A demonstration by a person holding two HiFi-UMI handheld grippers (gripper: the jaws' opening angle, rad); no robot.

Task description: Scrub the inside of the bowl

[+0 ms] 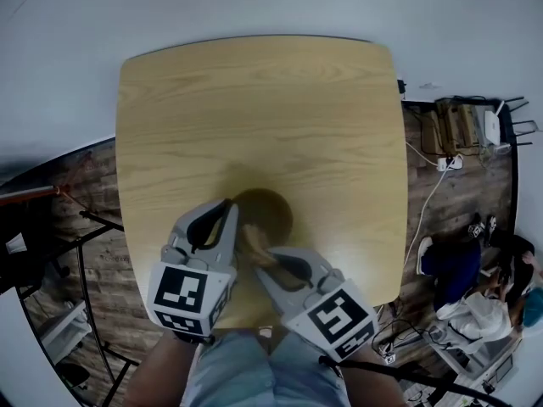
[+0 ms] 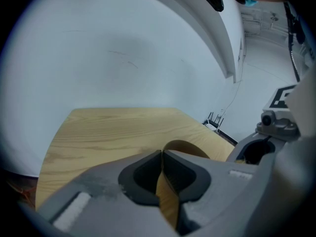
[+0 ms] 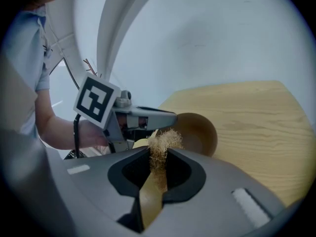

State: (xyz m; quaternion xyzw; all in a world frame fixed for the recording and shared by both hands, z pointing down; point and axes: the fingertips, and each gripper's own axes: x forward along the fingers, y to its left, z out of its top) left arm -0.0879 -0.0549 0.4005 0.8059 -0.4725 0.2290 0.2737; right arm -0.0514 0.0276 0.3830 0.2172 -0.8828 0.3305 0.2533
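Round brown wooden bowl (image 1: 271, 210) sits lower-centre of frame on the table (image 1: 254, 108). Left gripper (image 1: 229, 214) jaws pinched shut on its rim. Right gripper (image 1: 259, 259) jaws clamped on a tan fibre scrubber (image 3: 161, 141) by the bowl's near edge.

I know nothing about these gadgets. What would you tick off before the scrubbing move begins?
1. Left gripper clamped on the brown bowl's rim: ok.
2. Right gripper shut on the fibre scrubber: ok.
3. Bowl's opening faces the scrubber: ok.
4. Nothing lying inside the bowl: ok.
5. Scrubber touching the bowl's inside: cannot tell.
6. Bowl over the wooden table, away from its edges: ok.
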